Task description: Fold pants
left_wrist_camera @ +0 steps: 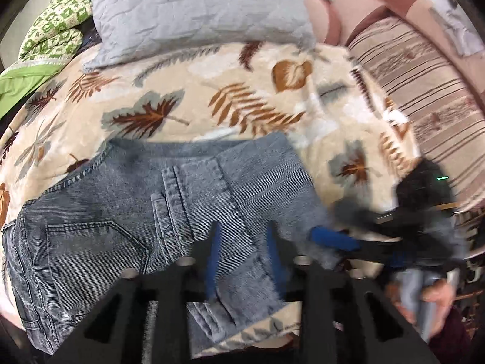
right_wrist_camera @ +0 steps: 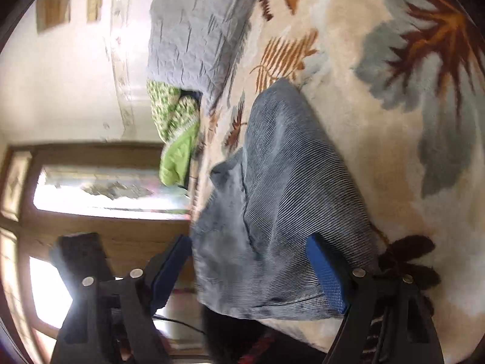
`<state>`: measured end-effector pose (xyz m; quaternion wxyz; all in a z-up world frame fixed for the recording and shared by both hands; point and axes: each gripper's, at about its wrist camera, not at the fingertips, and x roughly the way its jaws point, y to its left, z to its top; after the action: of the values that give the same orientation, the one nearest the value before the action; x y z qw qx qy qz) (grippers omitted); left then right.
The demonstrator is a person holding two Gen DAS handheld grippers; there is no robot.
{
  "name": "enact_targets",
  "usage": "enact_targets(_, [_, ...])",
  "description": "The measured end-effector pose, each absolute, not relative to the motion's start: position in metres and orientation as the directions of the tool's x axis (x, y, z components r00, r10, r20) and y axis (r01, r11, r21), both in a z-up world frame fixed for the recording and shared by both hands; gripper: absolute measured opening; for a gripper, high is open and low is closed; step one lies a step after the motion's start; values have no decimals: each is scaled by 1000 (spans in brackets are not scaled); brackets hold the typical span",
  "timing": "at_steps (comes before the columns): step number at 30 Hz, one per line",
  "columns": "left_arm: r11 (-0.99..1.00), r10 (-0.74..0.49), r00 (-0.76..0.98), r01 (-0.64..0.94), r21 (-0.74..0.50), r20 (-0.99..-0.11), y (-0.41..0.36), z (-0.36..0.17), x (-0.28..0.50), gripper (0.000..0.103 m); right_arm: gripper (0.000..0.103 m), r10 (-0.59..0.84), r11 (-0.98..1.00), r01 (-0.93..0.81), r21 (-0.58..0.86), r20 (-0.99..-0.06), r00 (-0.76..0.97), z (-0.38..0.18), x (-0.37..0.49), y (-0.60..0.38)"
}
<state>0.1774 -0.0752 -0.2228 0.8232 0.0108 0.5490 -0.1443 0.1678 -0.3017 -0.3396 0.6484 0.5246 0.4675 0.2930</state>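
Left wrist view: left gripper point(left_wrist_camera: 245, 257) parted above the folded pants point(left_wrist_camera: 169, 206) on the blanket point(left_wrist_camera: 212, 103), nothing pinched, denim just beyond the tips.

Right wrist view: right gripper point(right_wrist_camera: 257, 270) spread wide, pants edge between the fingers, unpressed, probably poised to smooth.

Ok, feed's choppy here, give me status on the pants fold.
Left gripper open above jeans. Right gripper open, fabric between its jaws. Jeans partly folded on leaf blanket. Nothing blocking.
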Motion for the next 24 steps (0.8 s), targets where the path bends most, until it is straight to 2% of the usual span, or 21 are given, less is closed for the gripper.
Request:
enact_targets(5, [976, -115, 249, 206, -64, -962, -82, -275, 183, 41, 84, 869, 213, 72, 974, -223, 441, -328, 167, -312])
enact_targets(9, [965, -56, 254, 260, 12, -966, -99, -271, 182, 52, 84, 879, 234, 66, 970, -240, 413, -326, 172, -303])
enact_targets(17, [987, -39, 340, 161, 17, -940, -80, -243, 185, 53, 84, 879, 267, 16, 964, -250, 405, -316, 173, -298])
enact_targets(18, [989, -35, 351, 148, 19, -936, -75, -242, 184, 54, 84, 879, 270, 12, 963, -251, 404, -316, 174, -298])
enact_targets(21, [994, 14, 338, 100, 51, -941, -59, -253, 185, 69, 84, 877, 288, -6, 958, -261, 403, -314, 174, -297])
enact_targets(24, [995, 63, 259, 53, 79, -964, -51, -279, 192, 71, 84, 875, 316, -2, 949, -291, 387, -315, 176, -292])
